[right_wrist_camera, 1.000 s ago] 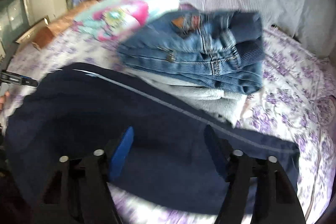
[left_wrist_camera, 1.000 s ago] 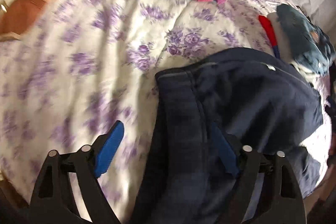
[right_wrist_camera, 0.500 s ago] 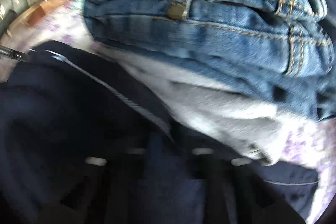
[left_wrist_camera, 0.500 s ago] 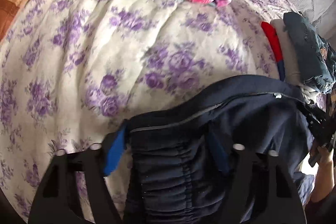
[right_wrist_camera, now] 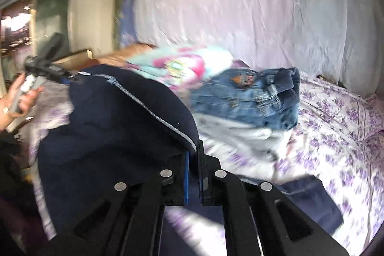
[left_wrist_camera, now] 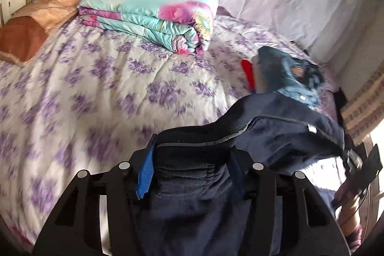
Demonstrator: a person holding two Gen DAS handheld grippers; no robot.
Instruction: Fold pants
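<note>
Dark navy pants (left_wrist_camera: 276, 133) with a thin grey side stripe hang lifted above the bed, stretched between both grippers. My left gripper (left_wrist_camera: 192, 174) has its blue pads around the gathered elastic waistband, which fills the gap between them. My right gripper (right_wrist_camera: 194, 174) is shut on the pants' striped edge (right_wrist_camera: 134, 116), with the fabric draping down to the left. Part of the pants (right_wrist_camera: 309, 198) still rests on the bed at the lower right.
The bed has a purple-flowered white cover (left_wrist_camera: 96, 92). A folded turquoise and pink quilt (left_wrist_camera: 158, 16) and an orange pillow (left_wrist_camera: 43, 16) lie at the back. A pile of folded jeans (right_wrist_camera: 254, 97) on grey clothes sits beside the pants. White sheeting covers the wall.
Both grippers have closed on the pants and lifted them off the bed. The right gripper pulled back from the jeans pile, which now sits farther away.
</note>
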